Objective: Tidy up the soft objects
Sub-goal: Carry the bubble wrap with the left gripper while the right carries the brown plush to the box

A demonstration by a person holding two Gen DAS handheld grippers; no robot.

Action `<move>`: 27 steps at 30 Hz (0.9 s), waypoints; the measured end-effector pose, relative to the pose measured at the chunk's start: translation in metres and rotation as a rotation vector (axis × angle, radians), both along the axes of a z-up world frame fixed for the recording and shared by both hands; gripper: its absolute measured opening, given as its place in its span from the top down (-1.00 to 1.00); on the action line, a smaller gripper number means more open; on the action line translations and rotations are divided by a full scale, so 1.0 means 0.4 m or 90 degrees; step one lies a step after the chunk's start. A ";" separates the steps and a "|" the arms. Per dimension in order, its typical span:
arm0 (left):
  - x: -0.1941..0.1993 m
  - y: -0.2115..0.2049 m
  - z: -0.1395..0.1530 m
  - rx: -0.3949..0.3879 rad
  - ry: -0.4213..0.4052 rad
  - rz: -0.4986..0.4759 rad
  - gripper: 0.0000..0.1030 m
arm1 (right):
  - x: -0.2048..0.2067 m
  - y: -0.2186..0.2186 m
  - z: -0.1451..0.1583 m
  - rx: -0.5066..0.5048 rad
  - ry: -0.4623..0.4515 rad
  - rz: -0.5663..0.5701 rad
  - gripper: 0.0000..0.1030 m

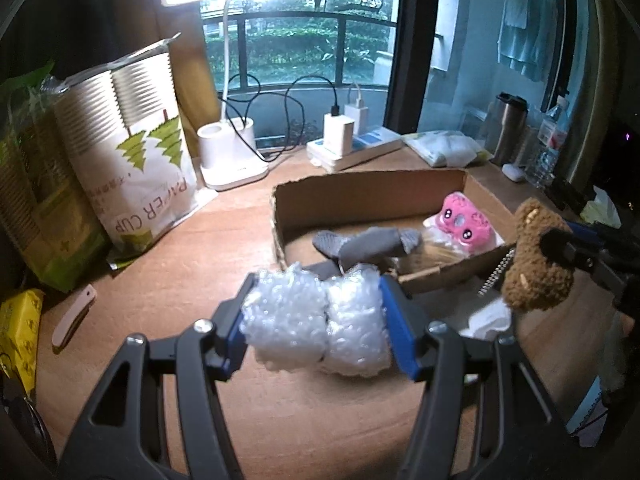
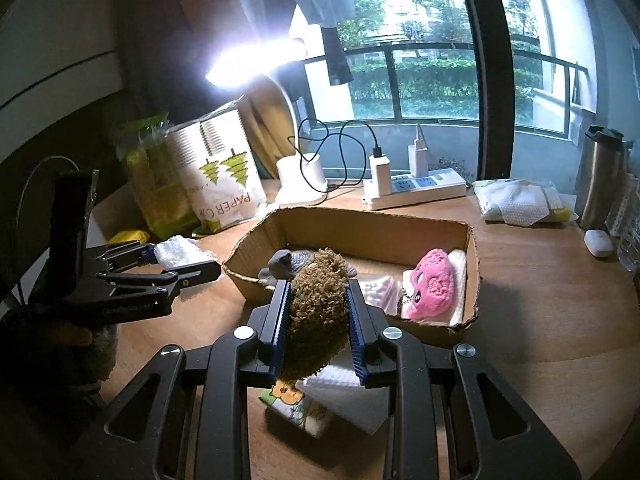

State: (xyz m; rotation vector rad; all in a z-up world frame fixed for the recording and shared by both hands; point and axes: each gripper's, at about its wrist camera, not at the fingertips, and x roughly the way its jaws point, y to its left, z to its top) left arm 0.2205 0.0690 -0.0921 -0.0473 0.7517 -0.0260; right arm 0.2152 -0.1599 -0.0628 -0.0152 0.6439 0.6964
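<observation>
My left gripper [image 1: 316, 312] is shut on a folded wad of bubble wrap [image 1: 316, 320], held above the wooden desk just in front of a shallow cardboard box [image 1: 360, 190]. The same gripper [image 2: 176, 260] and bubble wrap [image 2: 176, 250] show at the left in the right wrist view. My right gripper [image 2: 318, 312] is shut on a brown fuzzy plush toy [image 2: 316, 312], held near the box's front edge; that brown plush [image 1: 536, 256] appears at the right in the left wrist view. Inside the box [image 2: 360, 220] lie a grey sock [image 1: 360, 244] and a pink plush [image 2: 432, 286].
A paper cup pack [image 1: 132, 160] and green packs stand at the left. A white desk lamp [image 1: 232, 148], power strip [image 2: 416, 190], tissue pack [image 2: 520, 202] and steel flask [image 2: 600, 176] line the back. Tissue packs [image 2: 312, 408] lie under my right gripper.
</observation>
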 end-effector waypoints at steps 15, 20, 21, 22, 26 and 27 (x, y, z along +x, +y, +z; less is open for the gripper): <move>0.079 -0.007 -0.011 0.046 0.008 0.043 -0.18 | 0.057 -0.039 -0.028 0.027 0.019 -0.011 0.44; 0.114 -0.017 -0.019 0.051 0.013 0.044 -0.18 | 0.083 -0.056 -0.034 0.032 0.024 -0.017 0.44; 0.121 -0.019 -0.021 0.054 0.017 0.044 -0.18 | 0.088 -0.058 -0.036 0.033 0.025 -0.017 0.44; 0.129 -0.022 -0.025 0.057 0.020 0.046 -0.18 | 0.093 -0.060 -0.038 0.034 0.026 -0.017 0.44; 0.155 -0.040 -0.043 0.055 0.038 0.032 -0.18 | 0.111 -0.067 -0.045 0.039 0.030 -0.016 0.44; 0.159 -0.047 -0.046 0.053 0.040 0.023 -0.18 | 0.115 -0.069 -0.048 0.040 0.031 -0.017 0.44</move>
